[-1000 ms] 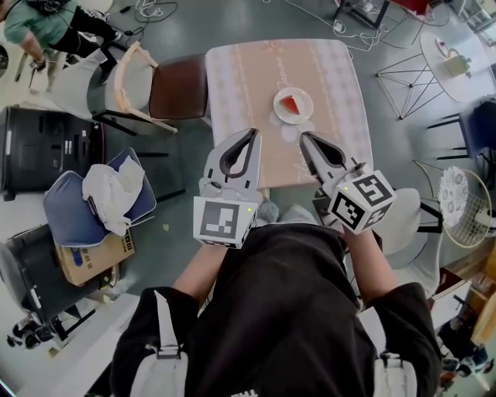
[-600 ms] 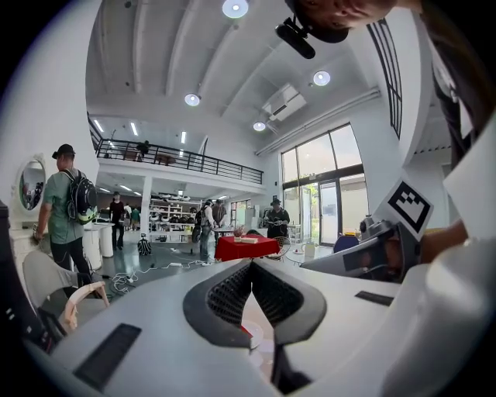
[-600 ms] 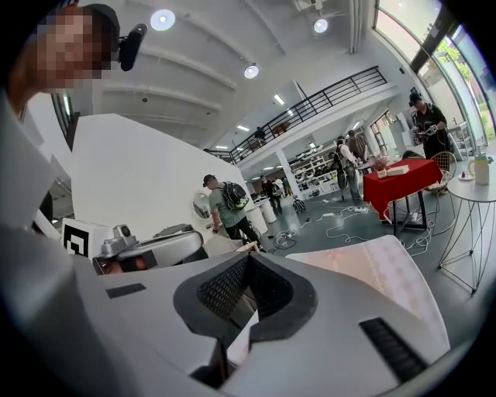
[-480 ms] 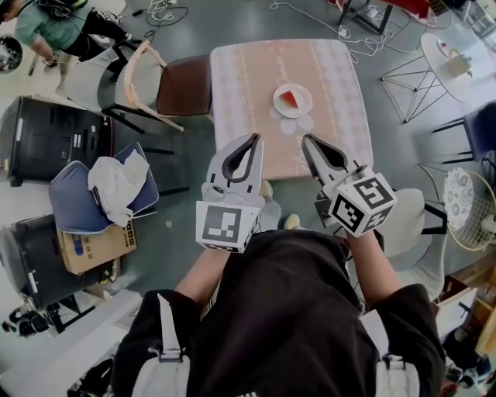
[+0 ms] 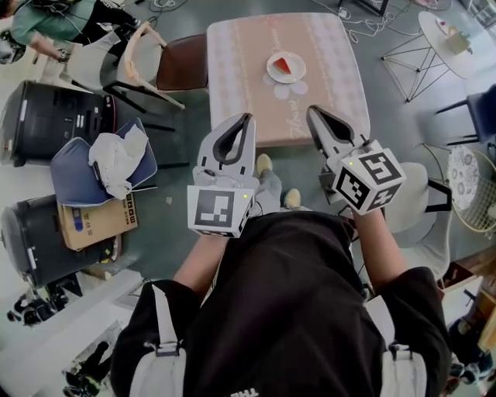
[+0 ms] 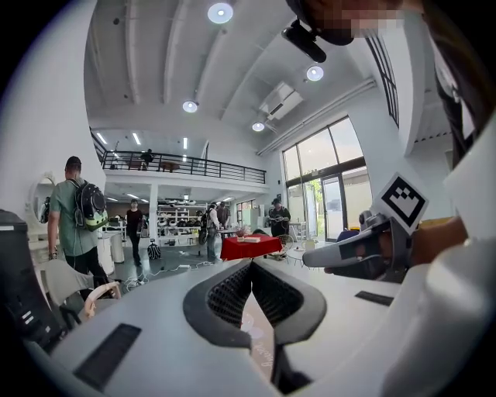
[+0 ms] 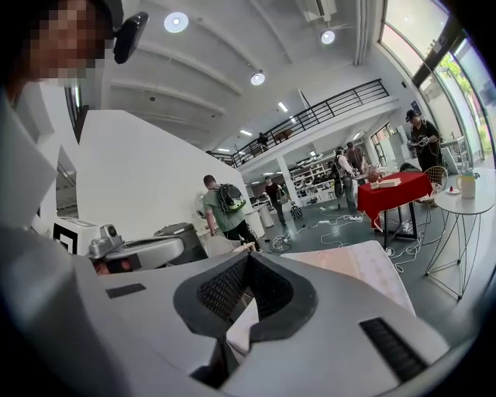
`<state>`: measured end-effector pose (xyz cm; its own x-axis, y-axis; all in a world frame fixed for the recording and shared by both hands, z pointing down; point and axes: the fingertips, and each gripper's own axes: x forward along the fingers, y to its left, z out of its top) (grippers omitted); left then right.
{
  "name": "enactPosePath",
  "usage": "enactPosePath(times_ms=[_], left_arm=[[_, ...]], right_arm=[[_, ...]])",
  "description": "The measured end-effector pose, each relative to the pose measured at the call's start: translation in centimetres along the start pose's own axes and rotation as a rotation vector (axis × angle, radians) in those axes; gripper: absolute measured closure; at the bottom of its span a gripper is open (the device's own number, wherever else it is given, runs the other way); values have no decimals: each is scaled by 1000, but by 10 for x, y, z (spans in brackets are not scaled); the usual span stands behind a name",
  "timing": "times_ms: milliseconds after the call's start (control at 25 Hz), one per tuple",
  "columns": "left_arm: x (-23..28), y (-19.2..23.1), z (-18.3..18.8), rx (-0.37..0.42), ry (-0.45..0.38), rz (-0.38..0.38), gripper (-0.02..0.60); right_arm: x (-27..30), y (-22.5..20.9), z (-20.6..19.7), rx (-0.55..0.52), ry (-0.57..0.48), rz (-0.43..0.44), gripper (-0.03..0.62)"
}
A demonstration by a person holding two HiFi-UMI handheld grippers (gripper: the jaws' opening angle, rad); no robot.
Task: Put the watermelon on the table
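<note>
Overhead and jaw-level views, shared table (image 5: 240,77)

**An open, lab-like hall**

Round ceiling lights (image 6: 220,12) sit high overhead. A railed balcony (image 6: 186,166) crosses the far wall, tall windows (image 6: 322,174) stand to the right, and loose cables (image 7: 341,220) trail over the grey floor (image 5: 403,116) between tables (image 5: 232,70).

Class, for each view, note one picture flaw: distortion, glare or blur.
Head view: wide lens bows the table edges. Left gripper view: ceiling lights glare, corners vignette black, the left gripper looms large. Right gripper view: windows glare bright at upper right.
</note>
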<state>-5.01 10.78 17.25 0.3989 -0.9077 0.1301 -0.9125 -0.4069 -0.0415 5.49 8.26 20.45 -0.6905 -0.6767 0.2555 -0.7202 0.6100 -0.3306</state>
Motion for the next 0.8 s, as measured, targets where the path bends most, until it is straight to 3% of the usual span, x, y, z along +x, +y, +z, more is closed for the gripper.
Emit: enactPosePath(times_ms=[480, 800], left_arm=[[-34, -39, -6, 32, 12, 19, 569], [-42, -46, -2, 46, -12, 16, 569]], right_arm=[[-61, -4, -14, -17, -14, -31, 579], [-68, 0, -20, -21, -11, -39, 579]])
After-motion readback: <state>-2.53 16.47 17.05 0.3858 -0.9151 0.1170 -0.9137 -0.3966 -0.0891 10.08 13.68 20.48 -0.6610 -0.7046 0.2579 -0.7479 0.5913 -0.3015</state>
